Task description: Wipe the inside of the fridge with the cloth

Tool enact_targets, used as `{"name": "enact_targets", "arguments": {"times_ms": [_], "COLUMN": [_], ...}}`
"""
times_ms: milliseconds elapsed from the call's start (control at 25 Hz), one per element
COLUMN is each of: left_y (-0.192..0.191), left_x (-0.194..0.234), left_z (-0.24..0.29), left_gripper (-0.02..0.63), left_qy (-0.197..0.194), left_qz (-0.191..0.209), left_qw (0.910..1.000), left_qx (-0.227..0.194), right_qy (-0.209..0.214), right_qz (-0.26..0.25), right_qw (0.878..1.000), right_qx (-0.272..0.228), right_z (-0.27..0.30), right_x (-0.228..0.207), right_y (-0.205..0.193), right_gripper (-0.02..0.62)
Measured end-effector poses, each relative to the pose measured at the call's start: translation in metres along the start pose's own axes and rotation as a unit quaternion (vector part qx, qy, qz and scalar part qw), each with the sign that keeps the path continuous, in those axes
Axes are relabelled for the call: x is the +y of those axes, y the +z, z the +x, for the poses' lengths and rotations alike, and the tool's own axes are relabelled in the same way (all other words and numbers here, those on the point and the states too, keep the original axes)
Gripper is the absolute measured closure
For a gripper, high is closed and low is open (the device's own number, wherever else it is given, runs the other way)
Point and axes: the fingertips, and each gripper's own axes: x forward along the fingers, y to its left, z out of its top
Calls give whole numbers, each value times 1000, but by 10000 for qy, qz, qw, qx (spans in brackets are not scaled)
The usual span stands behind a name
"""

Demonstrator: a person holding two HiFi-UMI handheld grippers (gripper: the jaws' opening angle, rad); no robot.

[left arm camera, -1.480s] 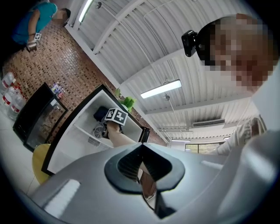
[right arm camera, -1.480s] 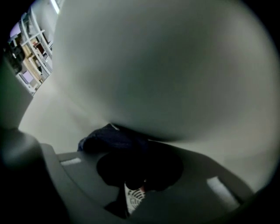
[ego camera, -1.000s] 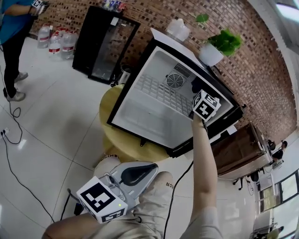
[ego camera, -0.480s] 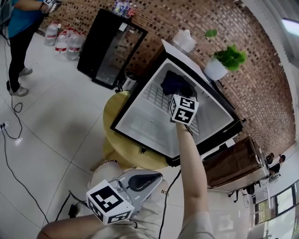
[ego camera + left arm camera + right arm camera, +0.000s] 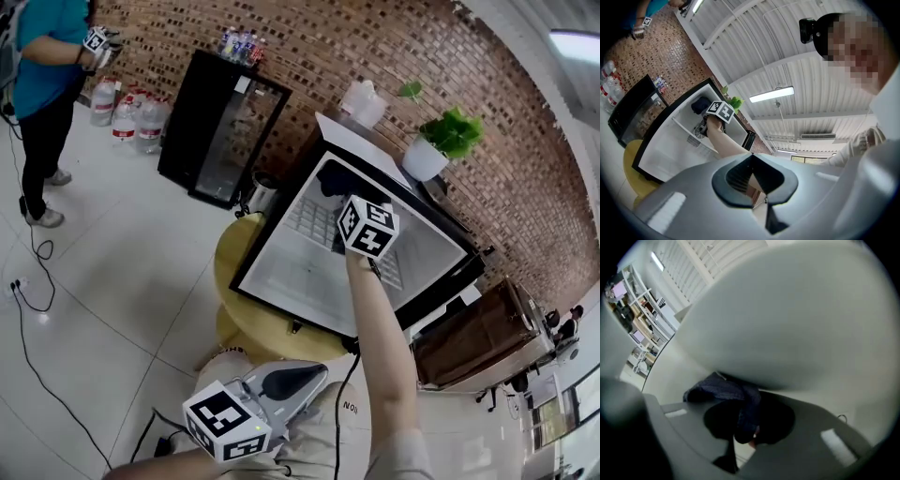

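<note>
The right gripper (image 5: 746,430) is clamping the dark cloth (image 5: 723,391) – jaws shut on one end of it, the rest bunching up and to the left from them, its long axis lying along a white inner wall of the fridge (image 5: 298,270). In the head view the cloth is sitting in the fridge's upper back part near a top corner, partly behind the marker cube (image 5: 367,226), which is also hiding the jaws there. The right gripper view is blurring, so the cloth's far end is hard to make out. The left gripper (image 5: 754,180) is hanging well apart from the fridge — jaws together, nothing between them.
</note>
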Motion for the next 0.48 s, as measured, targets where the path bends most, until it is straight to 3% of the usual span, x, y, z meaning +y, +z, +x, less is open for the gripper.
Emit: {"name": "enact_targets", "arguments": {"times_ms": [240,480], "left_y": [-8,-17], "left_x": [8,8], "left_z": [-2,-3], "left_gripper": [604,604], "left_qy": [12,146], "left_qz": [-21,31], "left_qw": [9999,9997], "left_qx": [126,196], "right_qy": [-497,-1131], "right_qz": [168,963], "right_qw": [9986,9889], "right_qx": [-93,-25], "right_z": [-51,-104], "right_x": [-59,-135], "right_y": [-7,-23], "right_gripper": [552,551]}}
